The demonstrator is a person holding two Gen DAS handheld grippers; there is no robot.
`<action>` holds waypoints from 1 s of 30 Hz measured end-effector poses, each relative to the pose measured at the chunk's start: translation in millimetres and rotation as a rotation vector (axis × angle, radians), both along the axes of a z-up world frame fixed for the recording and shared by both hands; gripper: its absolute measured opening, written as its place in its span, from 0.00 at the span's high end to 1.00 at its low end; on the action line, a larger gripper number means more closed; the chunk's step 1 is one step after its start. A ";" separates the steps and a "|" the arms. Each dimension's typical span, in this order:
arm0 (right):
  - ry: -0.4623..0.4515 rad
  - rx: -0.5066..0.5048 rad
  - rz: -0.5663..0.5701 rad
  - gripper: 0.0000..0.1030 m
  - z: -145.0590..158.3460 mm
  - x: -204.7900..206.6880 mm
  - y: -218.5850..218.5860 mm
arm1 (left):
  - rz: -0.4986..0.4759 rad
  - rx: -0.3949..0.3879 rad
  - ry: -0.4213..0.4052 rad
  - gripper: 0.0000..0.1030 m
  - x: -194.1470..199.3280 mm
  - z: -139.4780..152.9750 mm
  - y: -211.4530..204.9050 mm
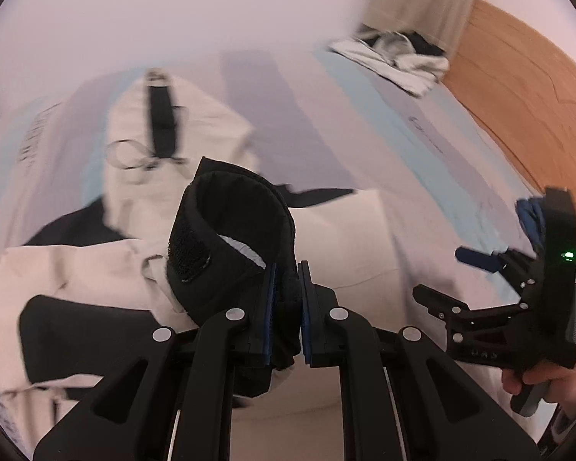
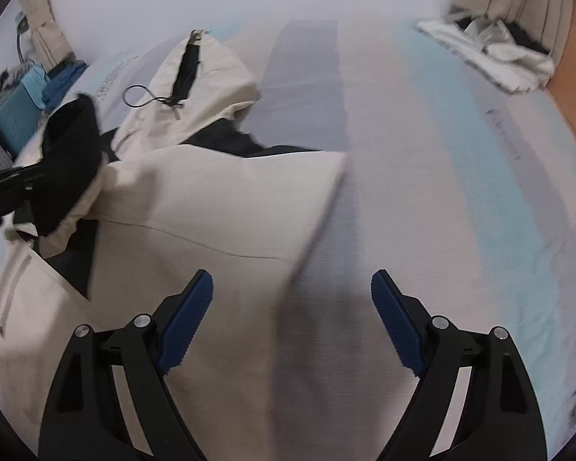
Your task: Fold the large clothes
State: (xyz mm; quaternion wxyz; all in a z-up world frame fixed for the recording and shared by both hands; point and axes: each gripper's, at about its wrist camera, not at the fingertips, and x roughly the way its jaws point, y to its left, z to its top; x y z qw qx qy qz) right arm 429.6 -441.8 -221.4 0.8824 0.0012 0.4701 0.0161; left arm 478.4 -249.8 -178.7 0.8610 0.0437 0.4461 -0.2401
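A cream jacket (image 2: pixel 219 207) with black lining lies spread on the bed; it also shows in the left wrist view (image 1: pixel 349 246). Its hood (image 2: pixel 207 88) with a black strap and cord points toward the far side. My left gripper (image 1: pixel 288 307) is shut on the jacket's black sleeve cuff (image 1: pixel 230 230) and holds it lifted above the jacket body; the cuff also shows at the left of the right wrist view (image 2: pixel 73 161). My right gripper (image 2: pixel 292 319) is open and empty, hovering over the jacket's right edge; it also shows in the left wrist view (image 1: pixel 476 269).
The bed sheet (image 2: pixel 460 176) is striped pale blue, grey and white. A pile of white and grey clothes (image 2: pixel 491 57) lies at the far right corner by a wooden headboard (image 1: pixel 518 92). Blue items (image 2: pixel 19 111) sit at the far left.
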 end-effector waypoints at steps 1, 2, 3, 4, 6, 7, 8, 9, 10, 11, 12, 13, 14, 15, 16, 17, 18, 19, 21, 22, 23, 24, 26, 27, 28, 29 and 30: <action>0.001 -0.005 -0.003 0.21 -1.1 -3.1 -7.0 | -0.011 -0.007 0.010 0.91 0.5 -4.5 -14.0; 0.004 -0.006 -0.009 0.21 -2.6 -6.7 -14.7 | -0.016 -0.008 0.013 0.91 1.4 -6.8 -22.1; 0.010 -0.001 -0.021 0.21 -4.9 -12.2 -26.0 | -0.026 -0.006 0.018 0.91 0.2 -11.6 -36.3; 0.015 0.003 -0.028 0.21 -6.8 -15.6 -33.6 | -0.032 -0.007 0.022 0.91 -0.1 -15.4 -47.6; 0.021 0.001 -0.049 0.21 -10.4 -24.2 -50.3 | -0.046 -0.001 0.027 0.90 -0.3 -22.4 -68.5; 0.024 0.003 -0.064 0.21 -12.4 -29.1 -59.5 | -0.052 0.006 0.029 0.90 -1.4 -26.4 -78.9; 0.026 0.009 -0.077 0.21 -14.3 -33.4 -67.1 | -0.056 0.012 0.031 0.90 -2.1 -30.3 -88.5; 0.031 0.021 -0.093 0.21 -16.6 -38.7 -76.5 | -0.062 0.019 0.029 0.90 -3.7 -32.6 -93.8; 0.034 0.026 -0.102 0.21 -18.2 -41.6 -81.2 | -0.065 0.030 0.028 0.90 -4.9 -36.5 -101.4; 0.036 0.032 -0.111 0.21 -19.6 -45.2 -86.4 | -0.066 0.040 0.028 0.90 -5.4 -41.2 -108.5; 0.038 0.035 -0.115 0.21 -20.2 -47.6 -89.4 | -0.066 0.047 0.031 0.90 -5.6 -43.9 -111.0; 0.040 0.036 -0.117 0.21 -21.5 -50.3 -92.4 | -0.065 0.054 0.036 0.90 -5.7 -47.9 -114.1; 0.041 0.036 -0.116 0.21 -21.9 -51.7 -93.8 | -0.064 0.058 0.037 0.90 -6.0 -49.6 -114.6; 0.041 0.036 -0.114 0.21 -22.4 -53.3 -94.9 | -0.064 0.065 0.042 0.90 -6.6 -52.4 -115.5; 0.041 0.037 -0.110 0.21 -23.0 -55.4 -96.4 | -0.060 0.067 0.046 0.90 -6.8 -54.9 -115.6; 0.040 0.040 -0.109 0.21 -23.2 -56.6 -97.4 | -0.055 0.070 0.052 0.90 -6.5 -57.6 -116.4; 0.039 0.043 -0.107 0.21 -23.1 -57.8 -98.3 | -0.053 0.073 0.053 0.90 -5.6 -59.9 -118.2; 0.037 0.044 -0.106 0.21 -22.6 -58.6 -98.7 | -0.052 0.078 0.052 0.89 -6.5 -62.0 -119.3; 0.035 0.044 -0.104 0.21 -21.9 -60.1 -100.3 | -0.053 0.086 0.054 0.88 -6.6 -66.2 -122.2; 0.031 0.047 -0.104 0.21 -21.1 -61.2 -101.4 | -0.053 0.086 0.054 0.86 -6.9 -67.2 -123.4; 0.029 0.050 -0.104 0.21 -20.4 -62.1 -102.4 | -0.054 0.082 0.056 0.84 -7.6 -67.2 -124.6; 0.028 0.053 -0.105 0.21 -19.9 -62.1 -103.4 | -0.052 0.077 0.056 0.82 -7.8 -66.6 -126.2; 0.024 0.057 -0.113 0.21 -18.5 -62.2 -104.7 | -0.055 0.054 0.062 0.78 -9.8 -63.2 -126.8; 0.022 0.059 -0.117 0.21 -17.7 -62.3 -105.8 | -0.059 0.041 0.066 0.77 -11.8 -60.2 -127.3; 0.020 0.063 -0.125 0.21 -16.0 -62.7 -107.6 | -0.067 0.023 0.065 0.77 -14.3 -56.3 -127.2; 0.018 0.064 -0.134 0.21 -13.8 -63.2 -109.6 | -0.076 0.017 0.062 0.77 -16.4 -53.4 -127.9; 0.017 0.066 -0.142 0.21 -11.3 -63.7 -111.3 | -0.090 0.014 0.052 0.73 -20.0 -48.7 -128.2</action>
